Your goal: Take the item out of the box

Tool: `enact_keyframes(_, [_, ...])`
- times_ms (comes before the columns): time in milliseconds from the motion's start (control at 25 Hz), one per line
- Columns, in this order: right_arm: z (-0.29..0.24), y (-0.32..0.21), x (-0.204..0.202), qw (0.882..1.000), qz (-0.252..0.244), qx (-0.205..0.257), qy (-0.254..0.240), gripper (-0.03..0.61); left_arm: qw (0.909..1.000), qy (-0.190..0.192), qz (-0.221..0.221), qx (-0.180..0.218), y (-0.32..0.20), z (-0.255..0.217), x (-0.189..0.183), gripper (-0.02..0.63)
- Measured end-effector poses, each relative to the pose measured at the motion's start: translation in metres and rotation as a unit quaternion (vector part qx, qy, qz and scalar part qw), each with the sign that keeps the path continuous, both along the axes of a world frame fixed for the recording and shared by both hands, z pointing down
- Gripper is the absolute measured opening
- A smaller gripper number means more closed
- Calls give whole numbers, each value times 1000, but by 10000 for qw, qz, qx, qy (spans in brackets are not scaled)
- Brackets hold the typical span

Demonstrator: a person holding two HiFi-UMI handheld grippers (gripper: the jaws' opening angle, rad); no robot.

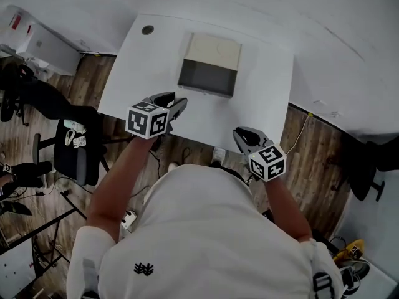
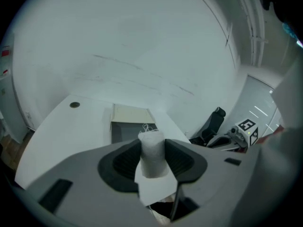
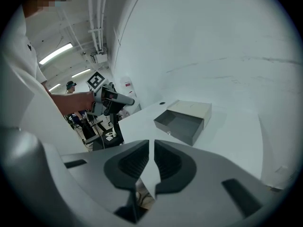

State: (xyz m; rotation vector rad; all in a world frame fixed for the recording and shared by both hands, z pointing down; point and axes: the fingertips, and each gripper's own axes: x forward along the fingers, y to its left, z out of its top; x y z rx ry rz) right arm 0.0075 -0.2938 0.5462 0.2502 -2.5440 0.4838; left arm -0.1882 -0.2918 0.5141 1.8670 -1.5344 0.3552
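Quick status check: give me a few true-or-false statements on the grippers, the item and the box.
1. The left gripper grips the white item. True.
2. The item lies in the box. False: it is between the left jaws, away from the box.
3. The box is open. True.
4. The right gripper holds the box. False: its jaws are together on nothing, and the box sits apart on the table.
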Motion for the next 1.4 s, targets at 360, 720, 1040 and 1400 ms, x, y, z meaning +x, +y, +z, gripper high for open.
enact_keyframes(360, [-10, 57, -31, 9998, -27, 215, 22, 26, 9969, 206, 317, 689, 102, -42, 5, 169])
enact_keyframes(720, [-13, 119, -52, 9995, -51, 321, 31, 17, 9917, 286, 661, 1061, 192, -63, 9, 169])
enact_keyframes(1040, [-20, 155, -66, 9990, -68, 432, -50, 14, 9890, 263, 680, 1289, 239, -73, -2, 169])
enact_keyframes(1400, [-43, 170, -75, 9978, -40, 617, -226, 12, 9853, 310, 758, 1500, 256, -85, -6, 169])
